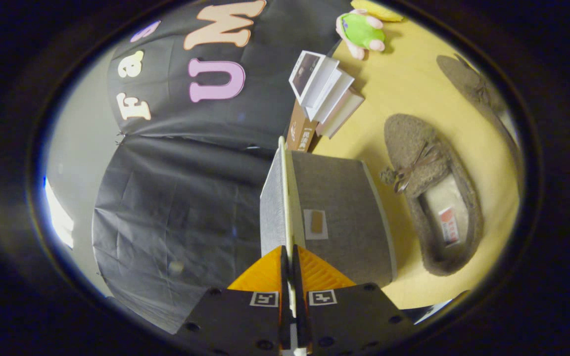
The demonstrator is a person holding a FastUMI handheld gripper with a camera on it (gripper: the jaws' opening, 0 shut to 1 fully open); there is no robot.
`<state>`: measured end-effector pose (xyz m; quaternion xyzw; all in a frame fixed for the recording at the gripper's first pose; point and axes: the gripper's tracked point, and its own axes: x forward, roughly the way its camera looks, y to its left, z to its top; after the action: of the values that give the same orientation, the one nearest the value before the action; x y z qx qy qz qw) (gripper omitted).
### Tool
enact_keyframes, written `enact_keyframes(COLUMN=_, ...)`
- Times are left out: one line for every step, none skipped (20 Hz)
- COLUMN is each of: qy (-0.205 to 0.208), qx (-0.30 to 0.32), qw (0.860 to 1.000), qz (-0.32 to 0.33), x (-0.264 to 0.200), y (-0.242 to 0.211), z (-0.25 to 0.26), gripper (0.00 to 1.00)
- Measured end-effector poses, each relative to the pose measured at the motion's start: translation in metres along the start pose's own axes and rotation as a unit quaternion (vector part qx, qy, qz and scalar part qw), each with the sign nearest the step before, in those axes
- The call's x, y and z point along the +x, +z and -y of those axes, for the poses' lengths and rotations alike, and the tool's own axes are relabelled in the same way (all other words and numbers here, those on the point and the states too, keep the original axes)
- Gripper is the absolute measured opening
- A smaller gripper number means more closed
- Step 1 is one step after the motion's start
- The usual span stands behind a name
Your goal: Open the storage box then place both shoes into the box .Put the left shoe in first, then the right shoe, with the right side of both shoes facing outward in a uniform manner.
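My gripper is shut on the thin edge of the grey storage box's lid, which I see edge-on, running straight ahead from between the fingers. The lid is lifted away from the grey fabric box body, which carries a small label patch. Beside the box on the wooden table lies a brown fuzzy shoe with a bow, its opening facing me. The second brown shoe lies farther off, beyond the first.
A stack of books leans on a brown carton just beyond the box. A green plush toy sits farther back on the table. The black cloth wall hangs on the lid's other side.
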<state>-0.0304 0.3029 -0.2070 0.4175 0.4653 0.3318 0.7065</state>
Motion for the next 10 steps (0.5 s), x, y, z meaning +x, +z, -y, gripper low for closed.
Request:
enact_keyframes(qy=0.01, qx=-0.004, qw=1.0, qz=-0.001, x=-0.002, y=-0.001, z=-0.01, gripper=0.08)
enact_keyframes(qy=0.024, qx=-0.01, qw=1.0, qz=-0.001, x=-0.004, y=-0.003, z=-0.023, gripper=0.08)
enact_keyframes(qy=0.036, qx=-0.018, qw=0.999, qz=0.0, x=-0.005, y=-0.003, z=-0.035, gripper=0.08)
enact_keyframes(qy=0.044, qx=-0.027, qw=0.999, qz=0.001, x=-0.007, y=-0.004, z=-0.047, gripper=0.08)
enact_keyframes(qy=0.05, qx=-0.037, qw=0.998, qz=0.003, x=-0.006, y=-0.003, z=-0.059, gripper=0.08)
enact_keyframes(qy=0.055, qx=-0.047, qw=0.997, qz=0.005, x=-0.007, y=-0.004, z=-0.072, gripper=0.08)
enact_keyframes(qy=0.06, qx=-0.057, qw=0.997, qz=0.005, x=-0.003, y=-0.005, z=-0.084, gripper=0.08)
enact_keyframes(qy=0.065, qx=-0.068, qw=0.996, qz=0.004, x=-0.001, y=-0.007, z=-0.098, gripper=0.08)
enact_keyframes(qy=0.069, qx=-0.079, qw=0.995, qz=0.001, x=0.003, y=-0.01, z=-0.108, gripper=0.08)
enact_keyframes(qy=0.071, qx=-0.087, qw=0.994, qz=-0.004, x=0.007, y=-0.015, z=-0.119, gripper=0.08)
